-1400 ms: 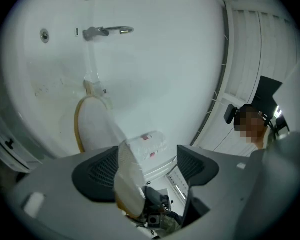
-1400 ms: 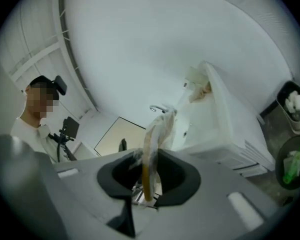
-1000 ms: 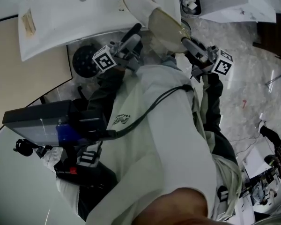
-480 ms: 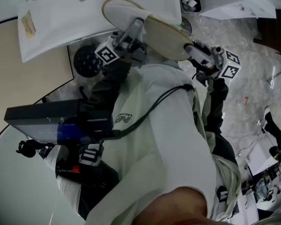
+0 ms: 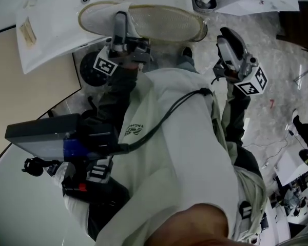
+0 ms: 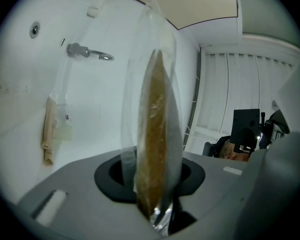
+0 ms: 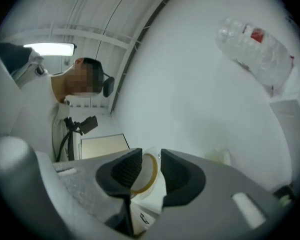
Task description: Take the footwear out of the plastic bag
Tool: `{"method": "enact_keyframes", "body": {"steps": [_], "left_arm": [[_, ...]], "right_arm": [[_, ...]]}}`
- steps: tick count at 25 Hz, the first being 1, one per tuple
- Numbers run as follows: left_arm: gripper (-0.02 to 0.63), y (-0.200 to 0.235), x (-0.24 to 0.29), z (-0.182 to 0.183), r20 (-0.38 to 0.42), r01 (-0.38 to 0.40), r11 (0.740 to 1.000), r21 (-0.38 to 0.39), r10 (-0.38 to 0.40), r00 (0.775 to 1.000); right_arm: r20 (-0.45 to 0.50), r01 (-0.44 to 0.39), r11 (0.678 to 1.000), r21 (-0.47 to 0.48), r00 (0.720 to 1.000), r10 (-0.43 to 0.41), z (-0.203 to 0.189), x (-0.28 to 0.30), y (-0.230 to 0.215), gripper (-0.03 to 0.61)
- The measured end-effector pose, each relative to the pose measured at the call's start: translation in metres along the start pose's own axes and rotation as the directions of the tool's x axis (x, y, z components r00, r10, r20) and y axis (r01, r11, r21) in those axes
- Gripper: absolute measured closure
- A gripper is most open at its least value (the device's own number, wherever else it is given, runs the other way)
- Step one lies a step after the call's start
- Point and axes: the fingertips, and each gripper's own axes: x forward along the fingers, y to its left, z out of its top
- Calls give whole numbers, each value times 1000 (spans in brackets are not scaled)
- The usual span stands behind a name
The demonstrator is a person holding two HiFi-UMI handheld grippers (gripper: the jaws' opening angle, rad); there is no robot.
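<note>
And there's the release: the right tool (image 5: pixel 230 41) has come off the package and swung out to the right. It now stands just beside the bag's right end, no longer touching it. In its own view the jaws are spread a little with nothing pinched, and the pale slipper (image 7: pixel 145 176) only shows through the gap. The left tool (image 5: pixel 121 24) has the whole load now. Its jaws are pressed together on the near edge of the plastic bag (image 6: pixel 140 84), with the slipper's tan sole (image 6: pixel 157 134) standing edge-on inside it. From above, the bagged slipper (image 5: pixel 143 20) has turned from a slant to lying flat, left to right, over the far white bench (image 5: pixel 56 14). The footwear is still fully inside the plastic (no opening visible from here). So the right tool is probably free to find the bag's mouth, and with only one grip the bag could swing or slip.
</note>
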Motion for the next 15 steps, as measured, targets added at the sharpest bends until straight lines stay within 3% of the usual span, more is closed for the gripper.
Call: {"method": "enact_keyframes", "body": {"steps": [2,5,7,15], "left_arm": [[508,-4,4,5,6,-8,999,33,8,1000],[508,-11,8,7,11,-4,999,43,3,1000],[508,-15,10,8,35,8,1000,15,-9,999],[508,-17,11,3,37,14,1000,-16,-13,999]], "right_arm": [[-83,14,994,-110,996,-23,-3,3,10,472],[-220,-32,974,-226,975,-19,-19,16,30,472],[-264,-62,975,-215,965,3,-29,23,34,471],[-232,-47,996,-74,972,29,-34,29,23,472]]}}
